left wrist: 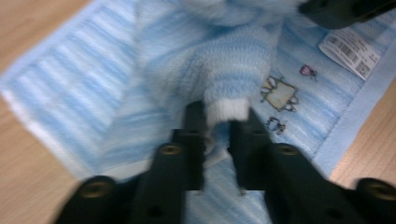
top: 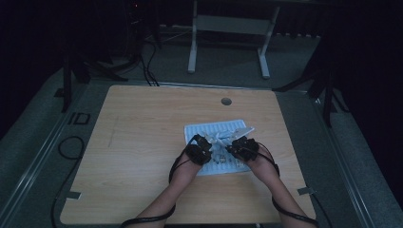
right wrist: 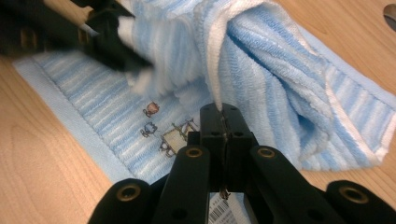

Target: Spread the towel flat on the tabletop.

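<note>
In the high view, the person's forearms [top: 166, 199] are reaching to a blue striped towel [top: 216, 129] lying on the wooden table [top: 142, 142]. In the left gripper view, the left gripper [left wrist: 218, 116] is pinching a bunched towel fold. In the right gripper view, the right gripper [right wrist: 223, 112] is clamping the towel's white edge.

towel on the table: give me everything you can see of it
The towel is light blue terry cloth with white stripes, a plain blue border, small embroidered figures and a barcode label. It lies on the wooden table, right of centre, part flat, part pulled up in a bunched fold. The left claw pinches a white-edged bunch; the right claw is shut on a white hem.
</note>
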`<state>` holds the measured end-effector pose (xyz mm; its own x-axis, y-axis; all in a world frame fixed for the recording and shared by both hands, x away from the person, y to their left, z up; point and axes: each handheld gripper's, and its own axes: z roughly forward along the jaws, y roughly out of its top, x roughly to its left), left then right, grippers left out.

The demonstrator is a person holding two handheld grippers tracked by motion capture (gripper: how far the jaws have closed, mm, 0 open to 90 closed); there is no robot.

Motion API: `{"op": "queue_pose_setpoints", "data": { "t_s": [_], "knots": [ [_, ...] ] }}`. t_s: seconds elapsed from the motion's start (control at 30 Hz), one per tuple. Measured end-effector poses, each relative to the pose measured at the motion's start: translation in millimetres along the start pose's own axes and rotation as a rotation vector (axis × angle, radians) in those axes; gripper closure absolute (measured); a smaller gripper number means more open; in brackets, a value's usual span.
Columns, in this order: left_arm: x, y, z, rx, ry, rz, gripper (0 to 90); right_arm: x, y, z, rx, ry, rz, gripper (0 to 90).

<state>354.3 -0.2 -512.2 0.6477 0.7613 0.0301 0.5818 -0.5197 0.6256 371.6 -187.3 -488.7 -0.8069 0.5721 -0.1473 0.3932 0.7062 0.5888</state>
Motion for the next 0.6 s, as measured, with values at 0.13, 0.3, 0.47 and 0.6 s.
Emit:
{"op": "queue_pose_setpoints", "data": {
  "t_s": [0.13,0.3,0.47,0.6],
  "knots": [
    [7.5,-2.8,-13.1,-0.020,0.004,0.004,87.7,-2.1,-2.1,-9.7,-0.018,0.002,0.008,89.3],
    [14.1,-6.3,-30.3,-0.035,-0.002,0.021,87.8,-4.0,-5.3,-23.7,-0.048,0.007,0.017,89.3],
    [15.8,-12.0,-45.3,-0.041,-0.014,0.043,87.7,-6.3,-9.4,-36.0,-0.071,0.005,0.020,89.3],
    [18.7,-18.1,-61.2,-0.040,-0.036,0.057,87.7,-9.9,-16.5,-48.3,-0.098,-0.004,0.034,89.3]
  ]
}}
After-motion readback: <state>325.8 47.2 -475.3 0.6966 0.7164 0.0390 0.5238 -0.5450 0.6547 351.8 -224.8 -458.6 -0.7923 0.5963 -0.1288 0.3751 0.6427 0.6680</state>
